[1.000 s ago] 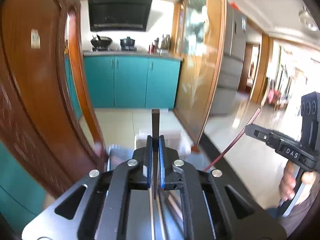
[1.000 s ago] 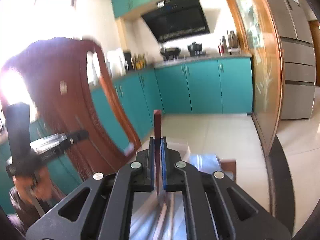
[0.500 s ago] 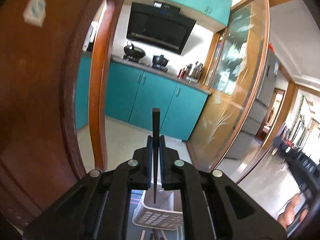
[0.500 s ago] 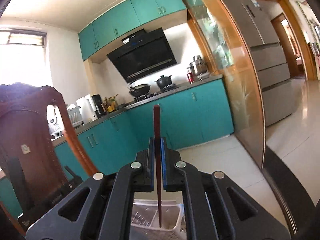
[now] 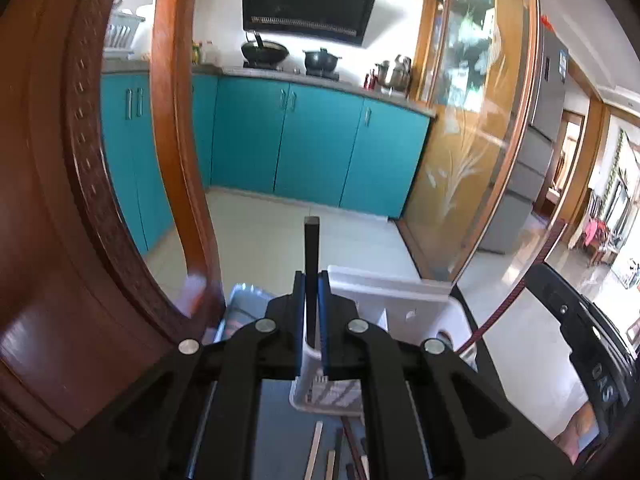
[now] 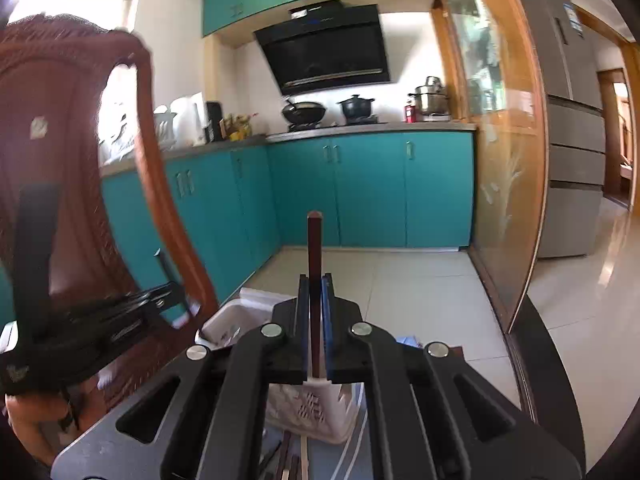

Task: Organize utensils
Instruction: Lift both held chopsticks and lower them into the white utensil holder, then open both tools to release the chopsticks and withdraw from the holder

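At the far left of the left wrist view a carved wooden chair back [image 5: 60, 216] fills the frame, its curved post [image 5: 176, 152] crossing in front of the teal kitchen cabinets [image 5: 316, 148]. In the middle, the left gripper [image 5: 311, 300] has its two blue-padded fingers [image 5: 298, 320] pressed against a dark chopstick [image 5: 311, 240], which stands upright out of the clamp and rises above the fingertips. Just beyond and below the fingertips sits a white plastic utensil basket [image 5: 404, 308], and beneath the gripper body several loose chopsticks [image 5: 316, 448] lie on a grey-blue table surface [image 5: 276, 420]. To the right, the other tool's black body [image 5: 576, 344] comes into view with a reddish stick [image 5: 516, 292] slanting up from it. In the right wrist view, the chair back [image 6: 44, 168] again stands at the left, with the left tool's handle [image 6: 36, 264] in front of it, gripped from below by a hand that is only partly seen. In the centre, the right gripper [image 6: 315, 320] is clamped on a reddish-brown chopstick [image 6: 315, 248] that points straight up between the pads. The white basket [image 6: 236, 316] lies just past the fingers, slightly to their left, and more chopsticks [image 6: 296, 460] rest on the table under the gripper. A grey refrigerator [image 6: 572, 120] stands at the far right.
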